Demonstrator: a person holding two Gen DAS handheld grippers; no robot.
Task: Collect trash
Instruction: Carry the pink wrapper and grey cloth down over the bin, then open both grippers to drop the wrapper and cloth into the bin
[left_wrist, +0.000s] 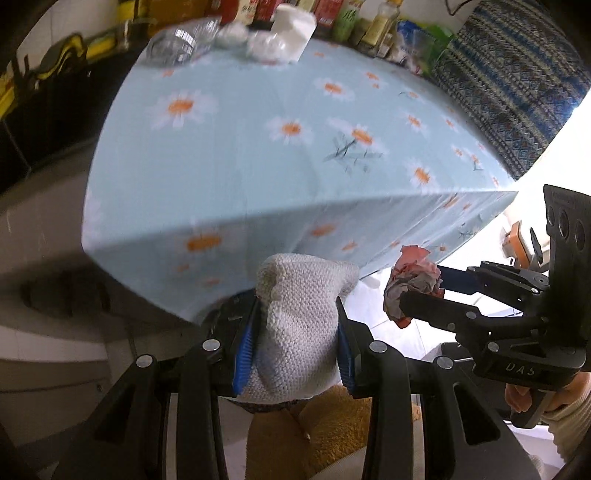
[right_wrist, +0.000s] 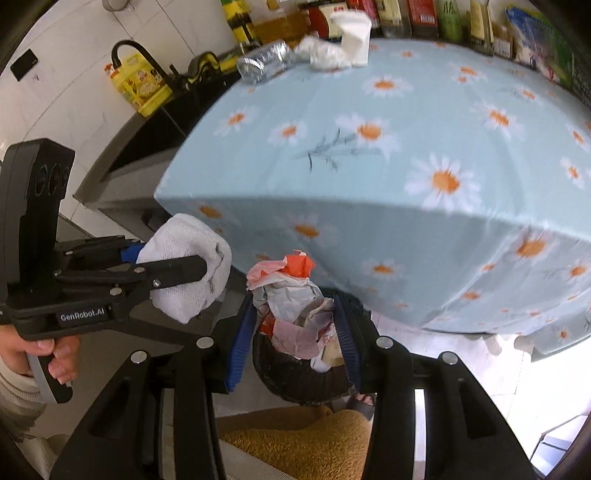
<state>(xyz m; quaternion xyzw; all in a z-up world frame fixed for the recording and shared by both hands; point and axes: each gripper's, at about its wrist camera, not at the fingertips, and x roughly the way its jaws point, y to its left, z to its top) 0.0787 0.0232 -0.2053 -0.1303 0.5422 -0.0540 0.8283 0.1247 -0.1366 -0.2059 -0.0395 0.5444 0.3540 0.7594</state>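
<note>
My left gripper (left_wrist: 295, 325) is shut on a white knitted cloth (left_wrist: 299, 321), held off the front edge of the table; the cloth also shows in the right wrist view (right_wrist: 188, 266). My right gripper (right_wrist: 293, 325) is shut on a crumpled red, pink and grey wrapper (right_wrist: 291, 295), held above a black trash bin (right_wrist: 295, 380). The wrapper also shows in the left wrist view (left_wrist: 410, 284). On the far side of the table lie a crushed clear plastic bottle (right_wrist: 264, 61), crumpled white paper (right_wrist: 321, 53) and a white carton (right_wrist: 354, 37).
The table has a light blue daisy tablecloth (right_wrist: 369, 166). Bottles and jars (right_wrist: 406, 14) line its far edge. A sink with a black tap (right_wrist: 136, 55) and a yellow oil jug (right_wrist: 142, 85) stand at left. A patterned cushion (left_wrist: 517, 92) is at right.
</note>
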